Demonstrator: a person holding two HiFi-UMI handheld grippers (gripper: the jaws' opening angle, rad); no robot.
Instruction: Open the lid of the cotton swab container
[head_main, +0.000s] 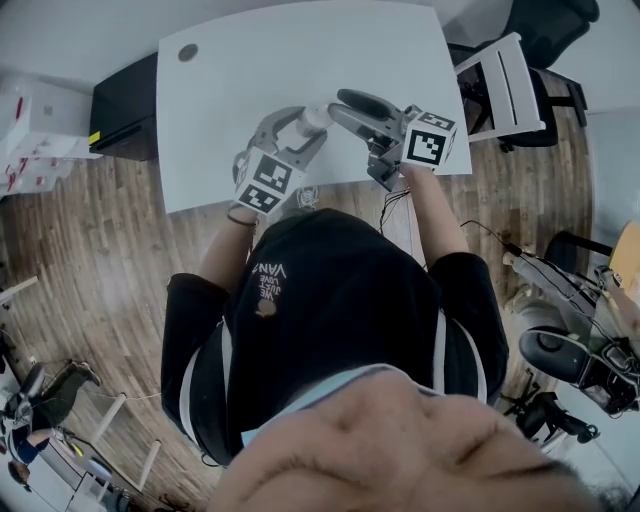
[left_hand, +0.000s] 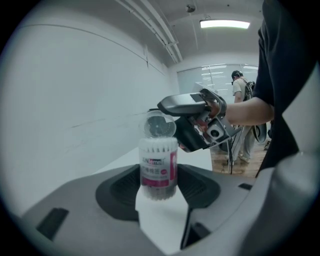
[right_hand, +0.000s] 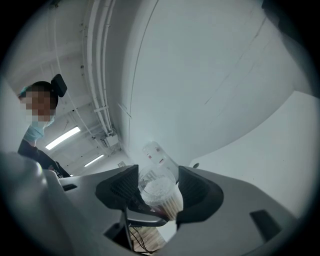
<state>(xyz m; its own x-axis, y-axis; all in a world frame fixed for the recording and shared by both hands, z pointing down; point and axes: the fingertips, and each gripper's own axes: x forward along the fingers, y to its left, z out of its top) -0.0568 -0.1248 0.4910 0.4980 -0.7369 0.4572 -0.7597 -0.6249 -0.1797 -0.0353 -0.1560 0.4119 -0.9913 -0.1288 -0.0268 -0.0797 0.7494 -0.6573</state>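
The lid-opening step looks nearly or wholly done. The left gripper (left_hand: 158, 187) carries the clear cylindrical plastic cotton swab container (left_hand: 158, 167) with a pink-and-white label. Its dark ribbed fingers (left_hand: 120, 187) are clamped on the two sides of the lower body, and the container stands upright between them. In the head view this happens above the near edge of the white desk (head_main: 300, 50), in front of the person.

The round clear lid (left_hand: 160, 125) stands tipped up on edge above the mouth. It faces the left gripper view rather than lying flat on top. In the right gripper view the white swab heads (right_hand: 159, 189) show bare in the open mouth, with the lid raised behind them.

The right gripper (right_hand: 158, 194) meets the container from the other side. Its fingers (right_hand: 197, 192) sit on either side of the top rim, and the rim fills the gap between them. They appear to be closed on the rim, though how firmly they press is hard to judge.

The next move, as I judge it, is to check whether the lid will stay back by itself. If it is hinged and springy, it needs a further push past upright, with the left gripper holding the body steady. Then the right fingers should part and draw straight back from the rim, without catching the lid or tipping the swabs out.
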